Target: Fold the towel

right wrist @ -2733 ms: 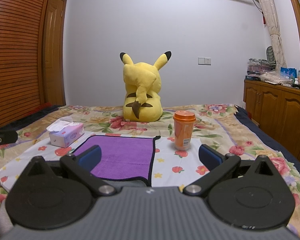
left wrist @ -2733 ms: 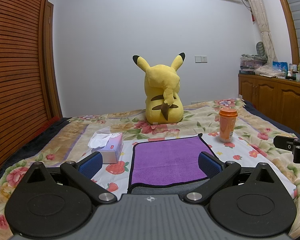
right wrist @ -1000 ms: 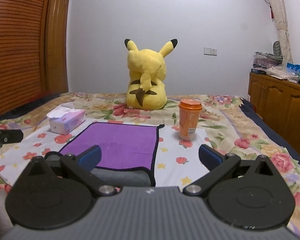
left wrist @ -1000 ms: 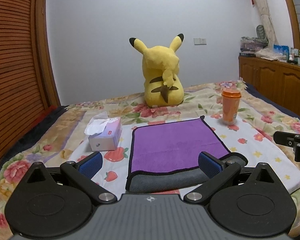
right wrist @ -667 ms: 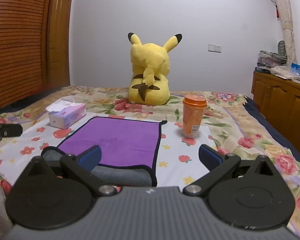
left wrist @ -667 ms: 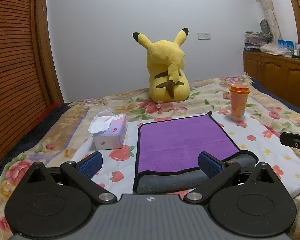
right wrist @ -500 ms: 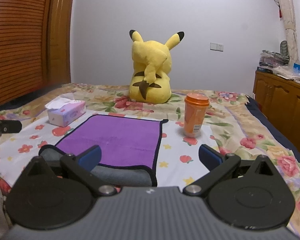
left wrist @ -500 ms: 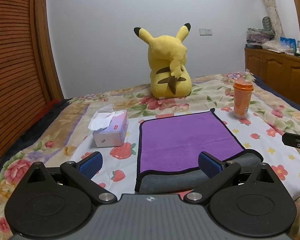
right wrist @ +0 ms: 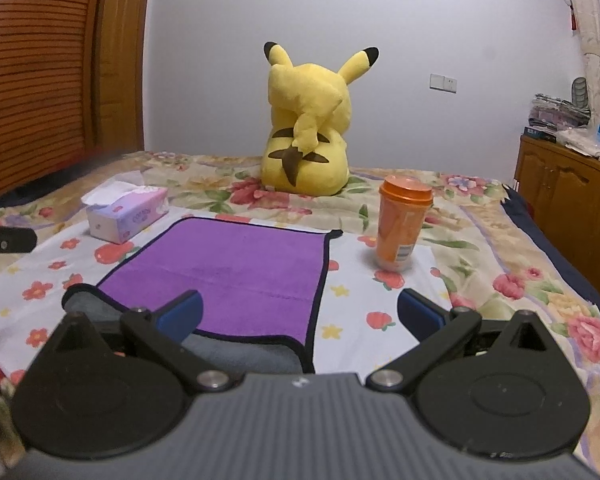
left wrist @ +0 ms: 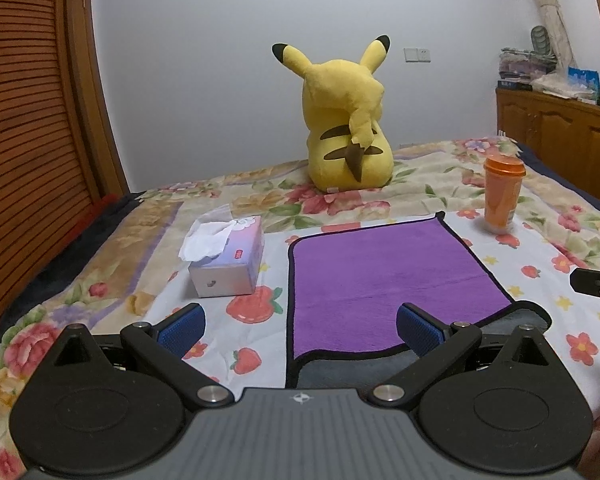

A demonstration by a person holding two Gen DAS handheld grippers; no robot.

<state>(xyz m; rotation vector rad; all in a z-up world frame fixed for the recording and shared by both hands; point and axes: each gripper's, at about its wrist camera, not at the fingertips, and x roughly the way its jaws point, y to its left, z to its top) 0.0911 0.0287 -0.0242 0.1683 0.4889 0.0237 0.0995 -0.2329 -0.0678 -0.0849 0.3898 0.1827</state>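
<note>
Both claws hang spread over the bed [left wrist: 440, 196], gripping nothing. The purple towel [left wrist: 384, 276] lies in the lower middle of the frame, its near edge now rolled grey-side up; earlier it lay flat, so I judge the first fold started.

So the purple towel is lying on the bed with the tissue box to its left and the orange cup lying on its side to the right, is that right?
Not quite. The orange cup stands upright with its lid on top, as the right wrist view shows. The rest holds: the purple towel lies on the bed, the tissue box to its left and the cup to its right.
</note>
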